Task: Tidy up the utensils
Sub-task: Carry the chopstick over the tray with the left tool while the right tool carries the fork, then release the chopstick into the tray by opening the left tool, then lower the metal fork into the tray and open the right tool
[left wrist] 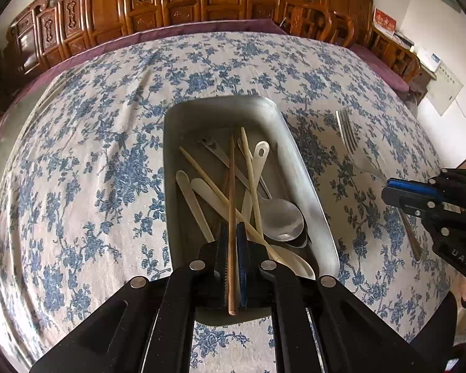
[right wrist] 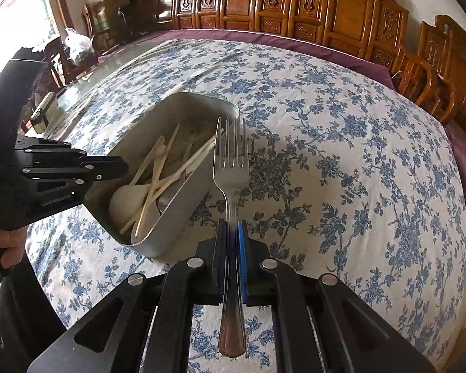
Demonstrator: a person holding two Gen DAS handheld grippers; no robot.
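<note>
Seen from the left wrist camera, the left gripper (left wrist: 232, 233) is clenched on a brown wooden chopstick (left wrist: 231, 205), which runs up between its pads and points out over a metal tray (left wrist: 307, 180). That tray sits mid-table on a blue-flowered tablecloth (left wrist: 87, 155) and holds pale chopsticks (left wrist: 248, 168), white spoons (left wrist: 192, 199) and a metal spoon (left wrist: 282, 220), all lying crossed. Toward the cloth's right edge, the right gripper (left wrist: 388, 192) carries a fork (left wrist: 351, 136) clear of the tray.

From the right wrist camera, the right gripper (right wrist: 232, 230) grips the fork (right wrist: 231, 161) by its handle, tines pointing away, just beside the tray's (right wrist: 183, 214) right wall. Only this view shows the fork's handle end and a hand (right wrist: 6, 242) holding the left gripper (right wrist: 108, 168) above the tray's left rim; the brown chopstick is hidden here. Carved wooden chairs (right wrist: 425, 77) line the far edge.
</note>
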